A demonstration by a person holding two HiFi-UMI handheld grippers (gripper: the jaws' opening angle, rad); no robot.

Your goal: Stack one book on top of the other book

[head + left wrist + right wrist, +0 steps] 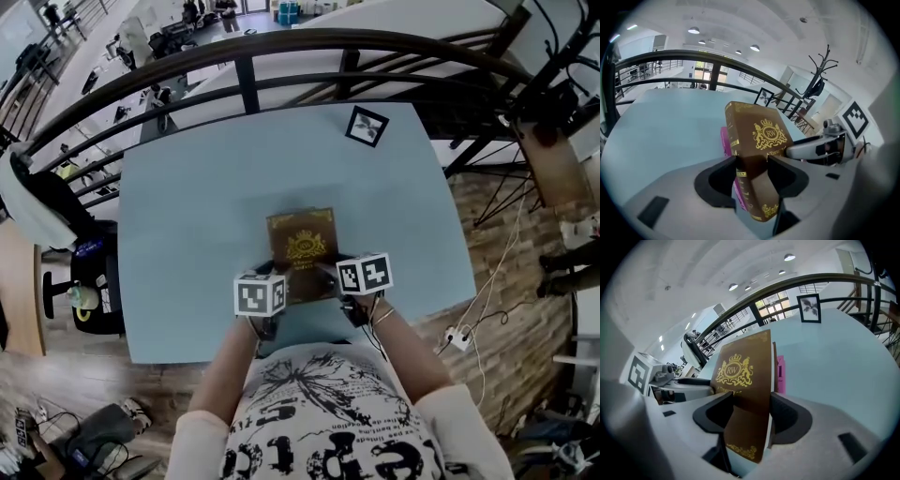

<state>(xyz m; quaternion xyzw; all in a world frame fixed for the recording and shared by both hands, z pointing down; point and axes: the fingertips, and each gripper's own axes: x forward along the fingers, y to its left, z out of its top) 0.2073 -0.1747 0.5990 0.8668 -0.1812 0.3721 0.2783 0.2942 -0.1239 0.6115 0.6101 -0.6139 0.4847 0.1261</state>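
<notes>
A person standing at a pale blue table (178, 225) holds a brown book (302, 246) with a gold crest in two hand-held grippers, one at each near corner of the volume. In the head view, the left gripper (275, 279) takes the book at its near left corner, on the spine side, and the right gripper (330, 277) at the near right corner, on the page-edge side, with the marker cubes of both tools just beside the book's near edge. The left gripper view shows the left gripper (751, 171) with its jaws clamped on the brown book (759, 136), one jaw against the crested cover and the other on the side facing away, the spine running down between them. The right gripper view shows the same for the right gripper (749, 411): its jaws are closed on the brown book (740, 371), whose near end reaches deep between them. A pink book (725, 140) lies directly under the brown one, only a thin strip of it showing beside the spine, and another strip of the pink book (780, 376) past the page edge; whether the two books touch cannot be told. A framed picture (366, 126) sits near the table's far edge, well apart from the books, with a dark railing (246, 80) beyond it.
</notes>
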